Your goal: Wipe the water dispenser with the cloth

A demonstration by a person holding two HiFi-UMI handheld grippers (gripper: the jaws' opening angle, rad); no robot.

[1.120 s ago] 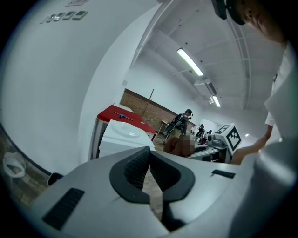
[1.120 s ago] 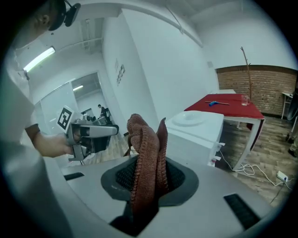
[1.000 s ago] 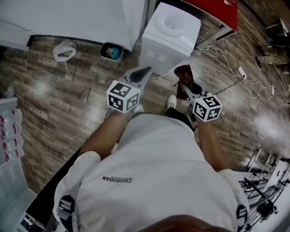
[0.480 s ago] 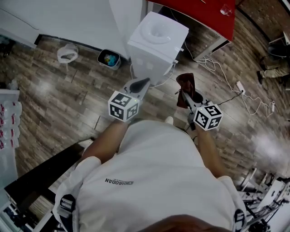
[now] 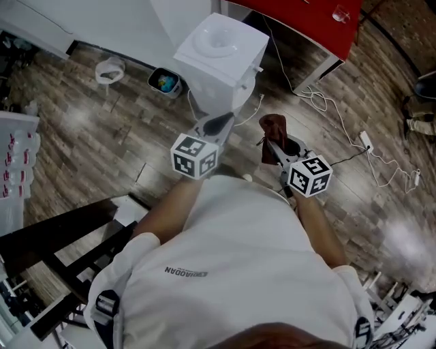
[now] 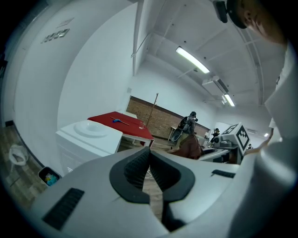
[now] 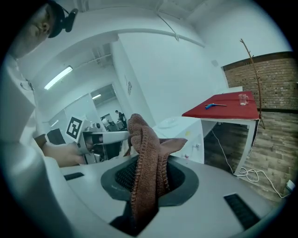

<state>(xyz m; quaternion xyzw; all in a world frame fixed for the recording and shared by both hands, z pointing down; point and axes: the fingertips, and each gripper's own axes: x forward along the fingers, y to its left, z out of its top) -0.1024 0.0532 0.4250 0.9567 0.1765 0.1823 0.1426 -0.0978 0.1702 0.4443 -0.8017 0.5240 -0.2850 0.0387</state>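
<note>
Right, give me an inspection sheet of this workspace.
Surface: wood-plank floor.
Job's things: white water dispenser standing ahead; brown cloth not touching it.
Clutter: small bin, white bag.
Grippers: left gripper shut, empty; right gripper shut on the cloth.
Cables: white cable and power strip on the floor.
Surroundings: red table, white wall.
</note>
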